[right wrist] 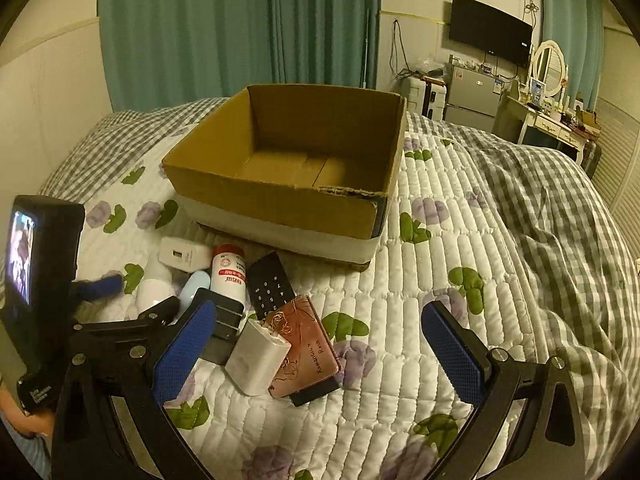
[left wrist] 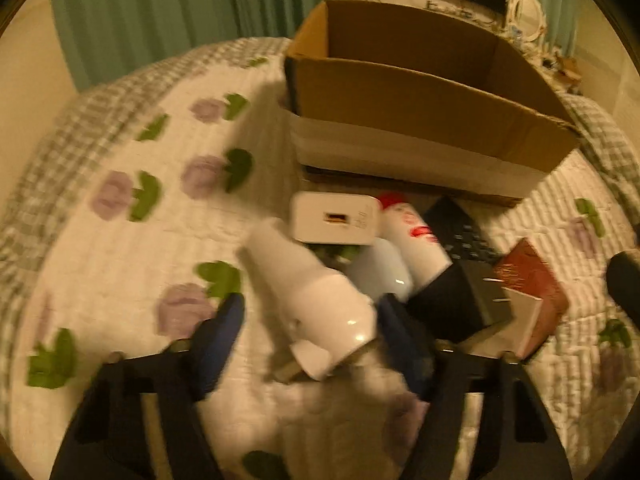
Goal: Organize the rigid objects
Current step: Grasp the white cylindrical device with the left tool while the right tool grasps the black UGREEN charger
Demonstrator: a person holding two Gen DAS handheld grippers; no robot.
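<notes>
Left fingers around a white bottle, right fingers spread over the quilt

My left gripper straddles the white bottle, contact unclear through blur; my right gripper gapes wide beside the clutter before the cardboard box

The quilted bed carries a cardboard box (open-topped) and clustered small items.
</notes>
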